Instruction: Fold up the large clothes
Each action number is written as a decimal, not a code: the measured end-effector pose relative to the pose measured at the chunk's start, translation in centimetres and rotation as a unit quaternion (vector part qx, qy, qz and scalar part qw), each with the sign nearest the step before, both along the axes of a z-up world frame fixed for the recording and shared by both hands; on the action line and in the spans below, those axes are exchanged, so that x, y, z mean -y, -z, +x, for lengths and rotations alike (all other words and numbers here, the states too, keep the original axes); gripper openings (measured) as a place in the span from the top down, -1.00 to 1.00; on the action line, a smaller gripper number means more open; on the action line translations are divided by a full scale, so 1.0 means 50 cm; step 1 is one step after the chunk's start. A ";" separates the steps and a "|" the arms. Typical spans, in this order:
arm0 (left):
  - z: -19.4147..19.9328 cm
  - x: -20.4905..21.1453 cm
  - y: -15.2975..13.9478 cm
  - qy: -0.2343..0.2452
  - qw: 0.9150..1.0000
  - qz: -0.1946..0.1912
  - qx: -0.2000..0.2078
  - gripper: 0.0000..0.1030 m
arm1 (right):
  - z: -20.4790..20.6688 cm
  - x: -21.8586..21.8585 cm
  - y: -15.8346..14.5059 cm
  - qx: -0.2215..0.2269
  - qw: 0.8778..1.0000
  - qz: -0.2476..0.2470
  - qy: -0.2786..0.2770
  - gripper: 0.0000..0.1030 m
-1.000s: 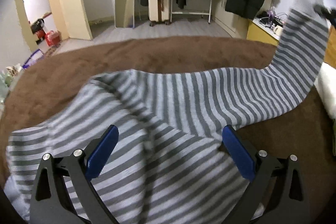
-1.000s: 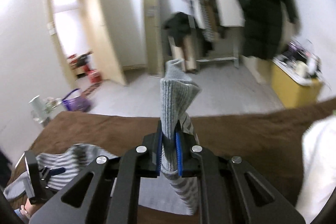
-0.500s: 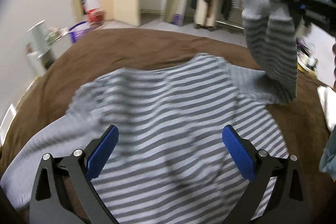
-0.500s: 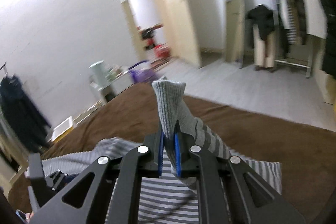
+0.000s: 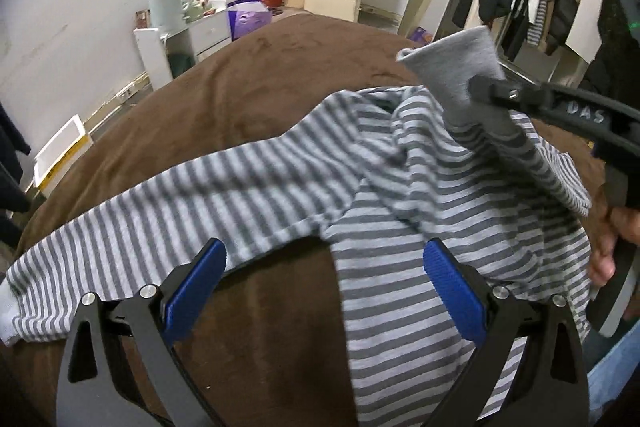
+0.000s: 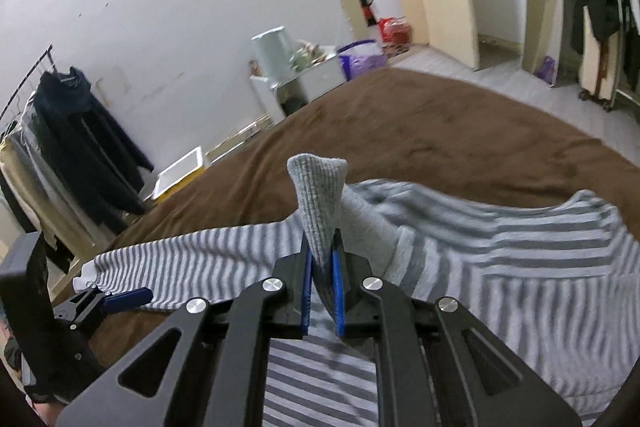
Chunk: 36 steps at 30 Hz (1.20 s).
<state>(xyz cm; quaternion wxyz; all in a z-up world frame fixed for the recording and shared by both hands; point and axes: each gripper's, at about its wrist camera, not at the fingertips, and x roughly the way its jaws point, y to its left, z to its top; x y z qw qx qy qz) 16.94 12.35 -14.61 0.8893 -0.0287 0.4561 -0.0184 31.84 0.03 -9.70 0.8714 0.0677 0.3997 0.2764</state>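
We got right tongs (image 6: 322,281) pinching sleeve cuff (image 6: 318,195) over striped sweater (image 5: 400,227) body; left tongs (image 5: 324,291) spread, other sleeve (image 5: 140,227) just ahead.

The right claw (image 6: 321,267) grips the grey cuff (image 6: 318,195) above the striped sweater (image 6: 520,267) on the bed (image 6: 440,123).

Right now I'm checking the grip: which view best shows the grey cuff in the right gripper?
The right wrist view: the grey cuff stands pinched between the right gripper pads. The left wrist view shows it side-on, pads hidden.
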 end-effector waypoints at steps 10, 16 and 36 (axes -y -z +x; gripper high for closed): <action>-0.020 -0.074 0.029 -0.013 1.000 0.002 -0.012 -0.87 | -0.014 -0.107 0.103 -0.041 0.999 -0.018 -0.025 0.81; -0.032 -0.121 0.050 -0.026 0.999 -0.002 -0.023 -0.87 | -0.006 -0.164 0.149 -0.051 0.998 -0.035 -0.028 0.80; 0.021 -0.097 0.052 0.011 0.999 -0.034 -0.013 -0.87 | -0.090 -0.004 0.080 -0.026 0.998 -0.038 -0.032 0.07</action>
